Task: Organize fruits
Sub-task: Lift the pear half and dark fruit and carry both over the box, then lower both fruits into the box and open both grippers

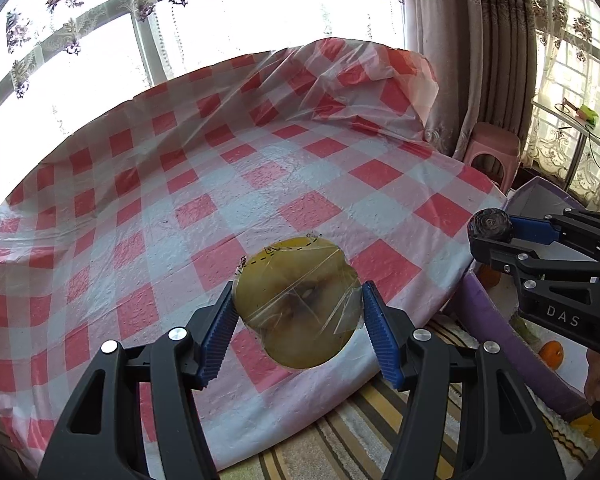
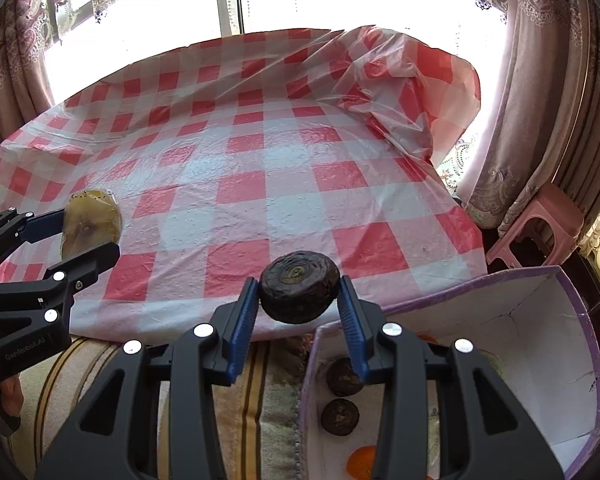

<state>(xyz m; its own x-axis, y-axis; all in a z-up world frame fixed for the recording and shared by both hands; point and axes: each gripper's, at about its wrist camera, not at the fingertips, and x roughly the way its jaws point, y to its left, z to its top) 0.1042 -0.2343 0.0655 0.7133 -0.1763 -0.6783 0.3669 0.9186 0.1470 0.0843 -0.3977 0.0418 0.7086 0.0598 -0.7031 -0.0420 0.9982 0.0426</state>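
Observation:
My left gripper point(image 1: 298, 312) is shut on a yellow-green fruit wrapped in clear film point(image 1: 298, 304), held over the near edge of the red-and-white checked tablecloth point(image 1: 220, 184). My right gripper point(image 2: 298, 300) is shut on a dark, wrinkled round fruit point(image 2: 299, 293), above the table's near right edge. In the right wrist view the left gripper point(image 2: 82, 226) with the wrapped fruit point(image 2: 92, 220) shows at the left. In the left wrist view the right gripper point(image 1: 490, 236) with the dark fruit point(image 1: 490, 227) shows at the right.
A purple-rimmed white box point(image 2: 540, 360) stands below the table's right side and holds two dark fruits point(image 2: 342, 376) and an orange one point(image 2: 360, 462). A pink stool point(image 2: 540, 224) and curtains stand at the right. A striped rug point(image 2: 240, 400) lies under the grippers.

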